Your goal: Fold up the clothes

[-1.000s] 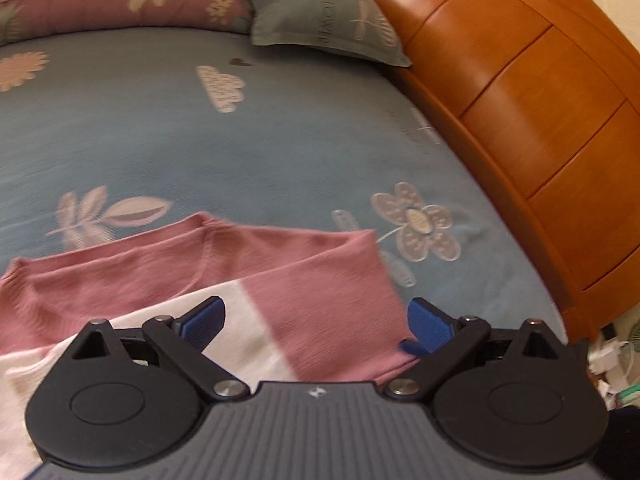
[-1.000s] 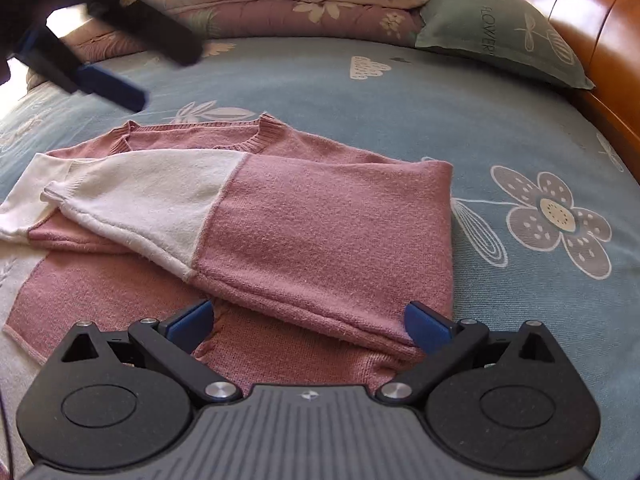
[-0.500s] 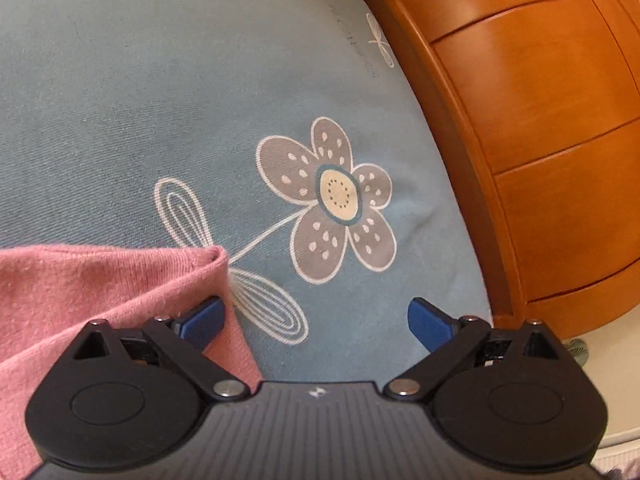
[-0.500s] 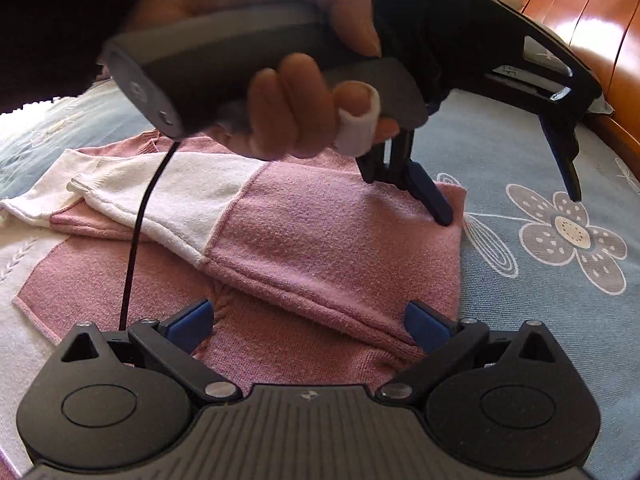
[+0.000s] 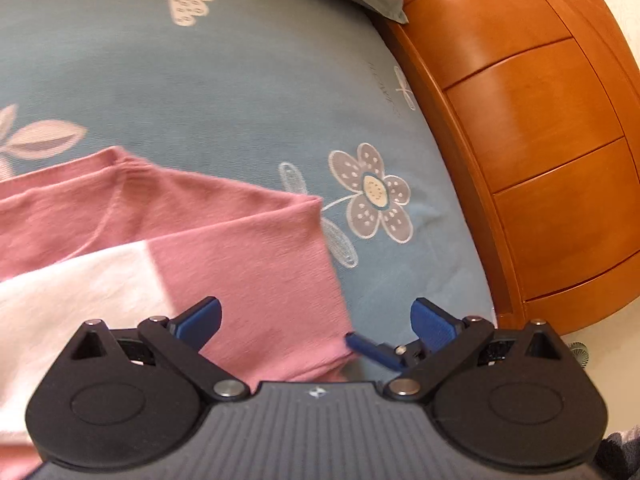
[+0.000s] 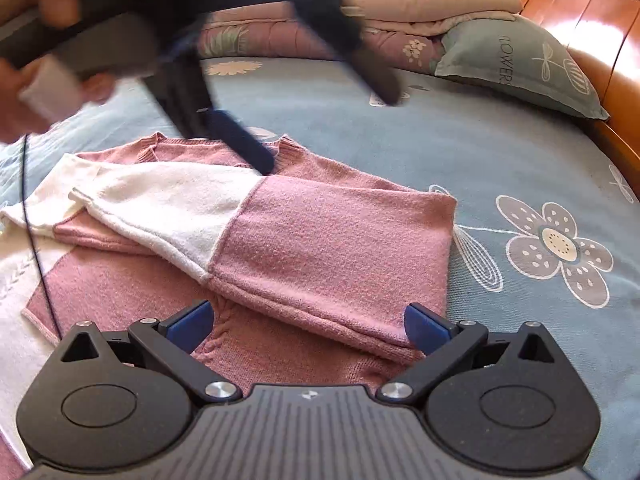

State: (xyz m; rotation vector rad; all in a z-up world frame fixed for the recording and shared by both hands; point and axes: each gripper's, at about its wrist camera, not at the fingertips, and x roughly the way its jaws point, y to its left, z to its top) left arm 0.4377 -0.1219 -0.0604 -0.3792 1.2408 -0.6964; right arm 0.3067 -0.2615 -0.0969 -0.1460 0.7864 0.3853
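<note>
1. The pink and cream knitted sweater lies flat on the bed's blue sheet printed with flowers, one sleeve folded across its body so the cream cuff end points toward the left of the right wrist view.
2. The right hand-held gripper has its blue-tipped fingers spread wide, with nothing between them. It sits low over the near part of the sweater; the right tip stands at the lower corner of the folded sleeve, but whether it touches the knit cannot be told.
3. The left hand-held gripper is also spread wide and empty in its own view. Its left tip is over the pink sleeve, and its right tip is over bare sheet past the sleeve's folded edge.
4. In the right wrist view, the left hand-held gripper appears blurred above the sweater's neckline, held by a person's hand at the upper left, one finger wrapped in white. A thin black cable hangs from it across the sweater's left side.
5. A grey-green pillow printed with the word FLOWER rests at the head of the bed against the polished orange wooden headboard.
6. A folded pink floral quilt lies beside the pillow.
</note>
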